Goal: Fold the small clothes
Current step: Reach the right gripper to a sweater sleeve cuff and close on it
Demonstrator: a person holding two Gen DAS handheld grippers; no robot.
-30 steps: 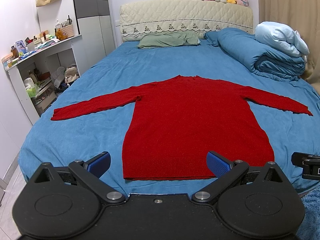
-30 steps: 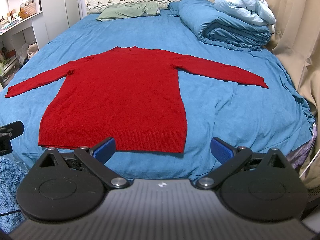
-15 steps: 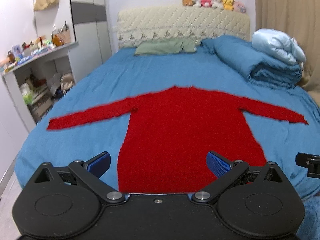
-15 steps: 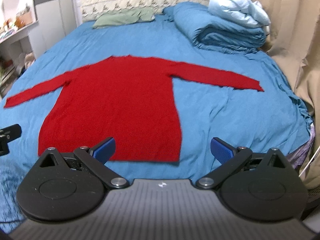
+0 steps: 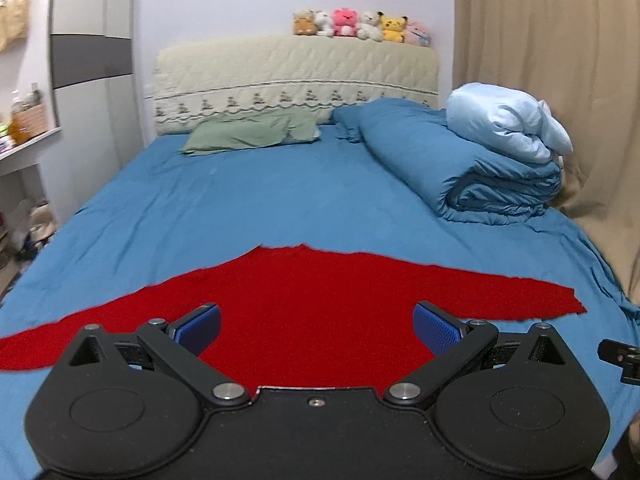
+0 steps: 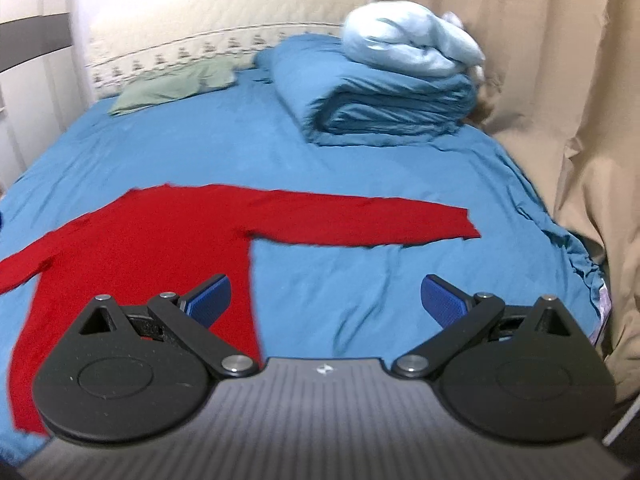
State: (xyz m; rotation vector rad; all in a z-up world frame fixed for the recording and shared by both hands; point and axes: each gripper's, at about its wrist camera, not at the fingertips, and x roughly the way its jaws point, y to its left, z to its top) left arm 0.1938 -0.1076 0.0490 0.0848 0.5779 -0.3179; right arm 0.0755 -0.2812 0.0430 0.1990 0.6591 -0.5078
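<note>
A red long-sleeved sweater (image 5: 316, 304) lies flat on the blue bed sheet (image 5: 248, 208), sleeves spread out to both sides. My left gripper (image 5: 316, 326) is open and empty, above the sweater's body. In the right wrist view the sweater (image 6: 152, 236) lies at the left, its right sleeve (image 6: 360, 222) stretching toward the bed's right edge. My right gripper (image 6: 326, 300) is open and empty, over the sweater's right side edge and the bare sheet beside it. The hem is hidden behind the left gripper.
A rolled blue duvet (image 5: 460, 168) with a light blue bundle (image 5: 504, 124) on it lies at the back right. A green pillow (image 5: 252, 132) lies by the headboard (image 5: 296, 76). Beige curtains (image 6: 560, 120) hang along the right. Shelves (image 5: 20, 136) stand at the left.
Both grippers have moved forward over the bed and closer to the sweater. The right gripper has turned toward the right sleeve. Both stay open.
</note>
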